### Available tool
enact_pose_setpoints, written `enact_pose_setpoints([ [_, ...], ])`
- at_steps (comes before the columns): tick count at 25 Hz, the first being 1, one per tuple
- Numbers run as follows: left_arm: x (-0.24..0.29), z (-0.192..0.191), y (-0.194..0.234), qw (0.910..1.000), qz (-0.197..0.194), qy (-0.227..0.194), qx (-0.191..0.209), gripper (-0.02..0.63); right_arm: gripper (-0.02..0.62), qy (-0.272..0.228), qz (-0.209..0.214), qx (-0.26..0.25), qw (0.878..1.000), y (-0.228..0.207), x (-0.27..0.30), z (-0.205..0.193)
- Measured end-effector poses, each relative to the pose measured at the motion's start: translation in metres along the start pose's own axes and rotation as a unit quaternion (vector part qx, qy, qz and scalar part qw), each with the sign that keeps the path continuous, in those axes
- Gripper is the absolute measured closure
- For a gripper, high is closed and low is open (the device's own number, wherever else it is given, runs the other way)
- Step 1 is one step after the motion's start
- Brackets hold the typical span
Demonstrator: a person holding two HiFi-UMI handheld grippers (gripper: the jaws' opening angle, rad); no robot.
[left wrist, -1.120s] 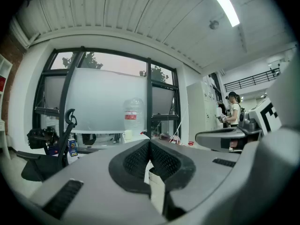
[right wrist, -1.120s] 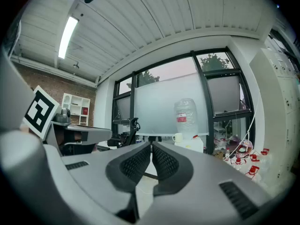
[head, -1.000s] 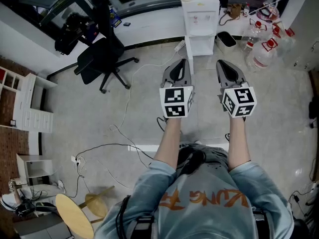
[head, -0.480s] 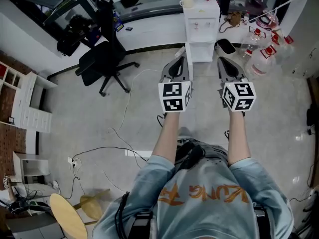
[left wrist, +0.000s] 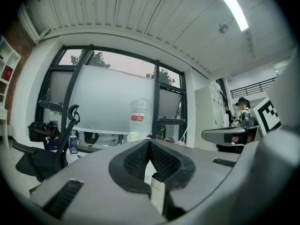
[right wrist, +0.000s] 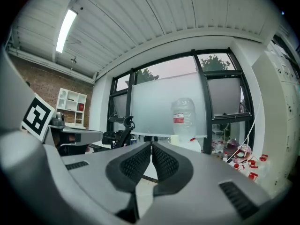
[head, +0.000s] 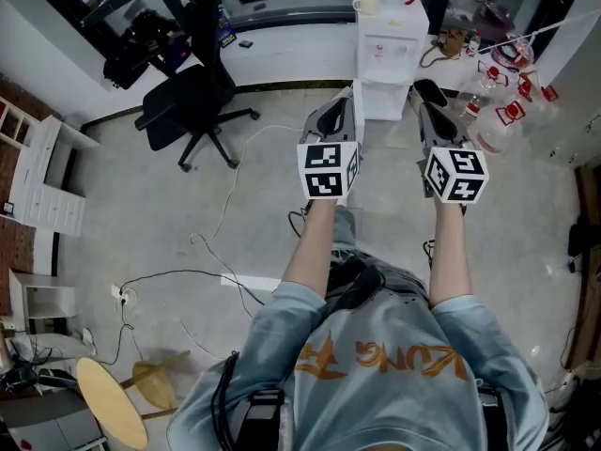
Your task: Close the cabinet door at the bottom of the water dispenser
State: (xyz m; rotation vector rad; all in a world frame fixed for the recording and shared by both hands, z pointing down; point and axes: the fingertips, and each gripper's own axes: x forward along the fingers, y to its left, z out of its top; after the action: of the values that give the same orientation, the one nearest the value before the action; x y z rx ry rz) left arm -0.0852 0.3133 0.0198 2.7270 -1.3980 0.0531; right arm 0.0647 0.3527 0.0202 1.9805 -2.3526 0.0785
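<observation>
- Head view: the water dispenser [head: 387,38] stands white against the far wall, with a cup [head: 369,1] on its top.
- Its cabinet door [head: 354,90] is at the dispenser's foot. It shows only as a thin white edge at the base's left side, partly behind a gripper, and how far it is open cannot be told.
- The left gripper [head: 340,111] points at the dispenser's base from just in front and to its left. The right gripper [head: 434,116] points the same way, just right of the base.
- An office chair [head: 192,111] stands well left of the dispenser, and water jugs [head: 498,111] with red handles stand to its right. A cable [head: 216,242] trails over the floor on the near side.
- Left gripper view: the left gripper [left wrist: 150,144] has its jaws closed tip to tip, with nothing between them. The dispenser's clear bottle [left wrist: 139,118] rises just above the tips, and the dispenser's base is hidden behind the jaws.
- Right gripper view: the right gripper [right wrist: 151,146] likewise has its jaws pressed together and empty. The bottle [right wrist: 183,116] stands right of the tips, with the cup [right wrist: 173,138] beside it.
</observation>
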Motion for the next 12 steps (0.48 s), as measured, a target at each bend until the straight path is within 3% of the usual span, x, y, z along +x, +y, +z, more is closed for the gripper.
enact_pose_setpoints([
  [4,0.042,-0.018,0.027,0.9997,0.006,0.009,-0.023,0.598,0.566,0.006,0.001,-0.003,1.0,-0.017,0.038,-0.007],
  [12,0.131,-0.064,0.101,0.9961,0.018,0.073,-0.048,0.598,0.566,0.042,-0.008,0.036,0.998,-0.046,0.148,-0.038],
])
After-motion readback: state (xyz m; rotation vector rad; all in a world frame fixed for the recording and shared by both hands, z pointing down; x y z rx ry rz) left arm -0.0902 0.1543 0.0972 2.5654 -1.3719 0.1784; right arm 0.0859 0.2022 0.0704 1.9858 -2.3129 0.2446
